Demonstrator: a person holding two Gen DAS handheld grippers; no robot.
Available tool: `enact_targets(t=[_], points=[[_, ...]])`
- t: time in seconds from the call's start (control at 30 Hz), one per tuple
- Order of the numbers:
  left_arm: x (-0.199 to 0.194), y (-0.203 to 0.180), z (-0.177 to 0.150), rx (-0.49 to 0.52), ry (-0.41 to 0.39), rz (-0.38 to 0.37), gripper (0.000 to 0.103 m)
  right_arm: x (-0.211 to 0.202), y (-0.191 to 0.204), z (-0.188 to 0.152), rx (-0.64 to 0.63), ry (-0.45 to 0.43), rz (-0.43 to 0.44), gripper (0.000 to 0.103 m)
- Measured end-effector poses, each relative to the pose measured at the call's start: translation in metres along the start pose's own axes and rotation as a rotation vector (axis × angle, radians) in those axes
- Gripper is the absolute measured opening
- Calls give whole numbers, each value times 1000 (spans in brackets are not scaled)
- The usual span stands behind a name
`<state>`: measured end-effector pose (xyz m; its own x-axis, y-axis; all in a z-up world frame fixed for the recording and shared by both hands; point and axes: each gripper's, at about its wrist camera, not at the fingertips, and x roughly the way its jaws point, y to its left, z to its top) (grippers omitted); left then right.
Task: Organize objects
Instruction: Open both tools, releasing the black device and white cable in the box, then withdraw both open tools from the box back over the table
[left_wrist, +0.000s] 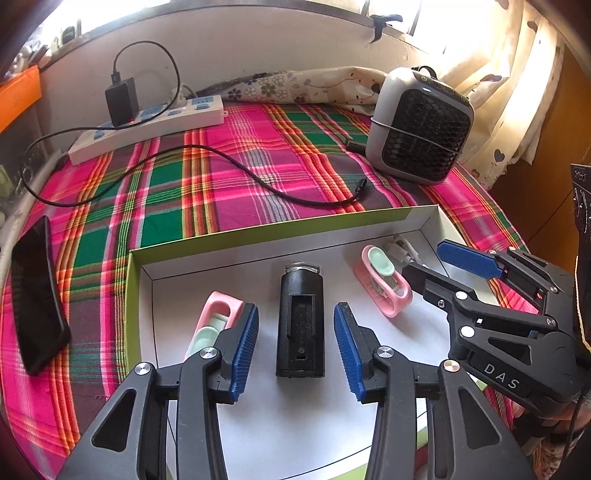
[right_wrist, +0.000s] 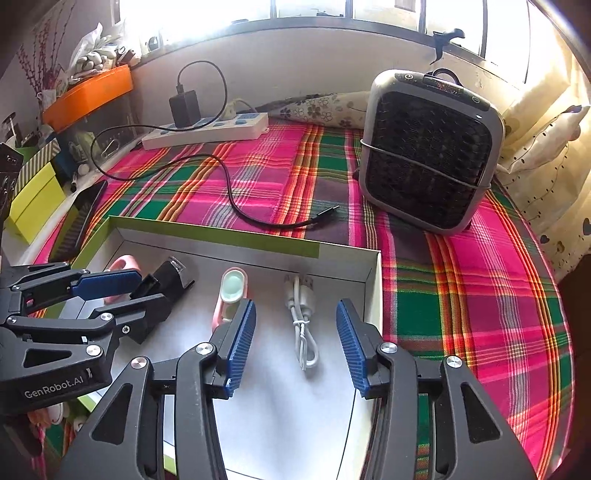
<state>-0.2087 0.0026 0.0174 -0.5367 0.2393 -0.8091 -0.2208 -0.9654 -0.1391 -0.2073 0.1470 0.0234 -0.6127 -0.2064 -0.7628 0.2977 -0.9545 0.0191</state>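
Note:
A shallow white box with a green rim (left_wrist: 258, 230) (right_wrist: 207, 230) lies on the plaid cloth. Inside it lie a black device (left_wrist: 301, 321) (right_wrist: 168, 278), two pink-and-mint clips (left_wrist: 212, 325) (left_wrist: 384, 280) (right_wrist: 231, 295) and a coiled white cable (right_wrist: 303, 317) (left_wrist: 400, 247). My left gripper (left_wrist: 295, 347) (right_wrist: 122, 282) is open, its jaws either side of the black device. My right gripper (right_wrist: 295, 343) (left_wrist: 439, 258) is open, its jaws either side of the white cable.
A grey heater (left_wrist: 421, 123) (right_wrist: 430, 149) stands at the back right. A white power strip (left_wrist: 147, 123) (right_wrist: 207, 129) with a black charger (left_wrist: 121, 98) and its black cable (left_wrist: 258, 177) (right_wrist: 236, 199) lies behind the box. A black phone (left_wrist: 35, 295) lies left.

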Motion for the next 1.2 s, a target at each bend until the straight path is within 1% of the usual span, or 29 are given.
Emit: enact_targets(t=[0.4,0.7,0.93,1.2], points=[[-29,-1,-11,-13,-47,0,42,-26,-1,-9,31,-36,12,47],[-58,1,-25,-28,-94,0,43,-49,1,-22,40,-67,13,47],[-73,3,-40,-42,-103,-3,43,-66,1,-35,57,-82,22,48],[-92,9,-54,-63,-137,-13,43,-82,3,-47,49,-96,24,48]])
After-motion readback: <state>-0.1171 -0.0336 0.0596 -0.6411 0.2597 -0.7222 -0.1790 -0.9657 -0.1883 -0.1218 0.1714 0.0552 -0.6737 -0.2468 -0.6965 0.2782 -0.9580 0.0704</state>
